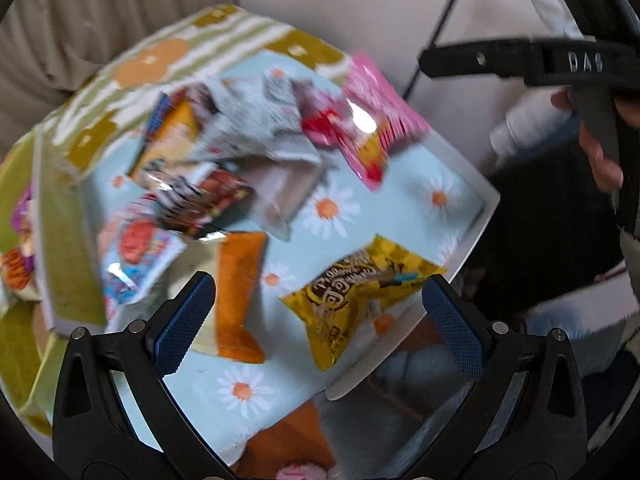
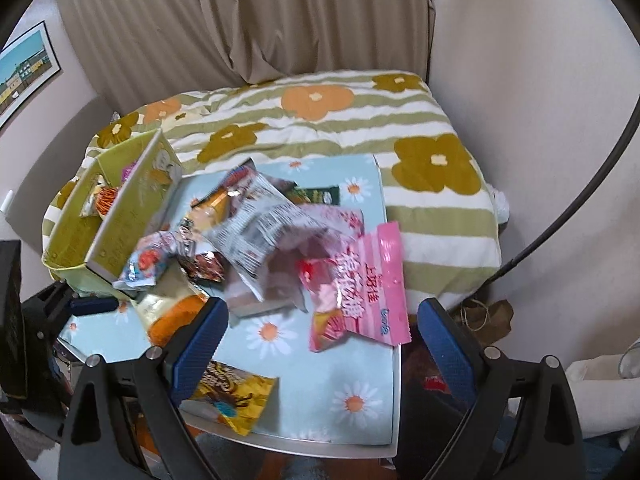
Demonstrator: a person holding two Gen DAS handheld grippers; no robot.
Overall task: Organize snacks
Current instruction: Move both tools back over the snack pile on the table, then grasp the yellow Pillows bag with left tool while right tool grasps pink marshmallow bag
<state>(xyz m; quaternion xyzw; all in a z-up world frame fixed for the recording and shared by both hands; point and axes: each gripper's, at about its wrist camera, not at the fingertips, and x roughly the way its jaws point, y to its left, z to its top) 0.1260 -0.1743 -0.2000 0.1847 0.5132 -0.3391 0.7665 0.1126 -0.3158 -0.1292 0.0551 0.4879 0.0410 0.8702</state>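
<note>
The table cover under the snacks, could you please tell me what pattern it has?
Light blue table cover with white, orange-centred daisies, clearest in the right wrist view.

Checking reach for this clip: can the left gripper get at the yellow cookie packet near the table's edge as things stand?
Probably yes. The left gripper is open and empty, and the yellow cookie packet lies flat, apart from the snack pile, with nothing on top of it; only the orange packet lies alongside.

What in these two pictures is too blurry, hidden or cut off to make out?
- Left wrist view: the snack pile is motion-blurred; its labels are unreadable.
- Right wrist view: most of the green box interior is hidden by its own wall.
- Right wrist view: the yellow packet is partly covered by the right tool finger.
- Left wrist view: the right tool is cut off by the picture edge.
</note>
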